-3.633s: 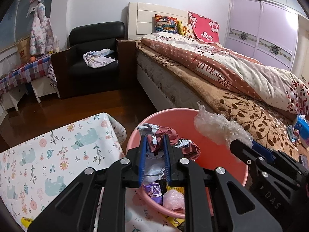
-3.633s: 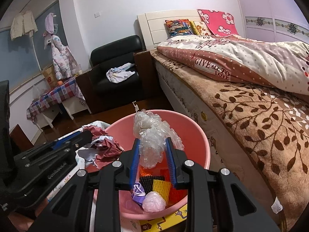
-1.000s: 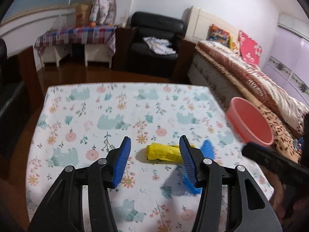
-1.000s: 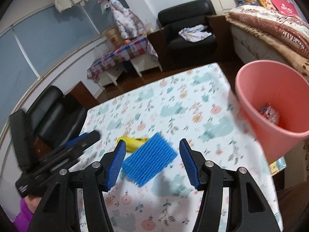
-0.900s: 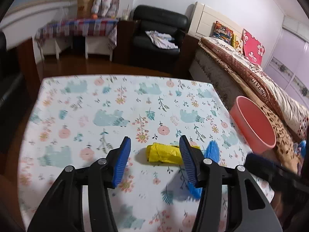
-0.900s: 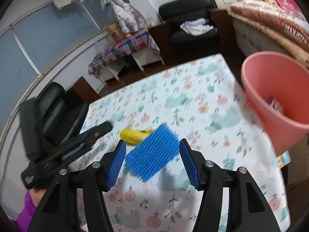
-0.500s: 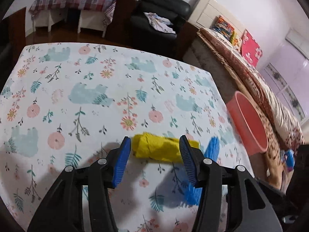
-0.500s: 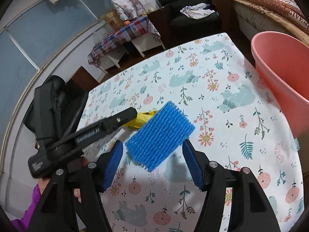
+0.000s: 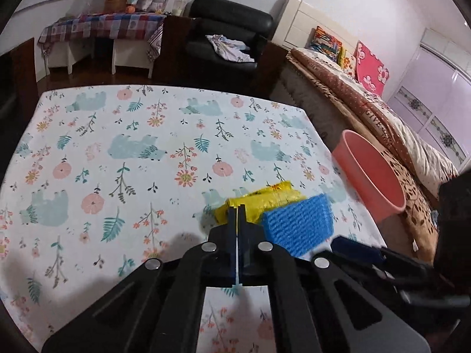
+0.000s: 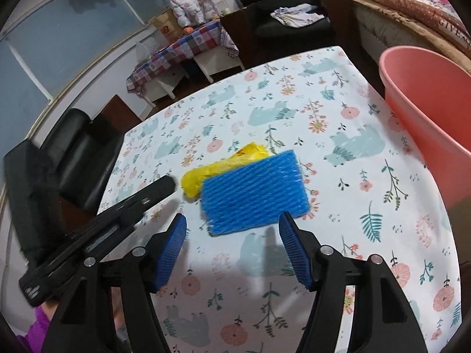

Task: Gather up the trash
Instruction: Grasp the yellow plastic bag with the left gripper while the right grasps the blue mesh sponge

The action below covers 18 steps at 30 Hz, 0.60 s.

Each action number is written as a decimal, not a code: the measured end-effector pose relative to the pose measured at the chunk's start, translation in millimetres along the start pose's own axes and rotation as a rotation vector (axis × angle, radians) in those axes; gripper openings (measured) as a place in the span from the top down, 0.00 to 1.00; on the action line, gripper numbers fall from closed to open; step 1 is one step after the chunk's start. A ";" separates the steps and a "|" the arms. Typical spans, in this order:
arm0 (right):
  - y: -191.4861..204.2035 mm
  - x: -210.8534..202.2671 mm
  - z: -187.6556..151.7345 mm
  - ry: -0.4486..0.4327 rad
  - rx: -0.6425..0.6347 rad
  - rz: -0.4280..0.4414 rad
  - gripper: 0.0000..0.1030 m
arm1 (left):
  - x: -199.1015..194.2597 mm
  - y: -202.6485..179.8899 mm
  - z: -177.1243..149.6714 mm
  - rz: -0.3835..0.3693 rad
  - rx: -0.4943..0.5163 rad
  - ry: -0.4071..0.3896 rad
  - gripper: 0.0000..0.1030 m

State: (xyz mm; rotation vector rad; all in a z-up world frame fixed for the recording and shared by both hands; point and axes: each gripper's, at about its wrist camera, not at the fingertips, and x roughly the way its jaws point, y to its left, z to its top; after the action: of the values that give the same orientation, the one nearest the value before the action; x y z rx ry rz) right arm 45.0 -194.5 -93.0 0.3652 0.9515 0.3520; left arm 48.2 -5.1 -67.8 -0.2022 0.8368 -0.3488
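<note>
Near end of yellow wrapper (image 9: 259,203) hidden behind left tongs (image 9: 237,214); grip on it impossible to confirm. Left tongs, wide half a second ago, now fully closed, angled down at bench (image 9: 117,147). Right tongs (image 10: 232,247) wide, empty, just short of blue foam net (image 10: 254,195) overlapping wrapper. Pink bin (image 10: 426,94) at bench edge, cropped.

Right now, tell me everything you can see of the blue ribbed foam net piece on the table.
The blue ribbed foam net piece is a flat, roughly rectangular pad of soft-looking mesh with parallel ridges and frayed ends. It lies on the floral tablecloth, overlapping the near edge of the crumpled yellow plastic wrapper. The open right gripper stands just short of it, its pads not touching it.
</note>
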 end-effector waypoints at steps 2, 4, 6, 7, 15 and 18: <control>-3.9 6.1 -0.2 0.022 0.020 -0.008 0.37 | -7.3 -1.9 -4.0 -0.006 0.026 -0.003 1.00; -7.0 12.3 -1.6 0.039 0.035 -0.006 0.37 | -15.7 -4.8 -8.6 0.001 0.068 -0.015 1.00; -6.0 14.4 -0.9 0.023 0.031 -0.016 0.36 | -20.3 -7.6 -11.4 0.019 0.104 -0.026 1.00; -4.7 17.7 1.5 0.020 0.026 -0.022 0.36 | -21.8 -8.1 -12.1 0.023 0.117 -0.026 1.00; 17.1 40.5 12.1 -0.014 -0.120 -0.135 0.26 | -23.9 -1.3 -6.3 0.024 0.120 -0.027 0.56; 19.3 46.0 19.9 0.008 -0.123 -0.137 0.29 | -23.3 0.7 -2.2 0.028 0.133 -0.036 0.56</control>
State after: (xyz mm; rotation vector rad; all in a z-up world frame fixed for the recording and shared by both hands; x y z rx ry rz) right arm 83.7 -159.9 -106.9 0.1857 0.9524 0.2857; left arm 32.2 4.4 -53.4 -0.0728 0.7768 -0.3719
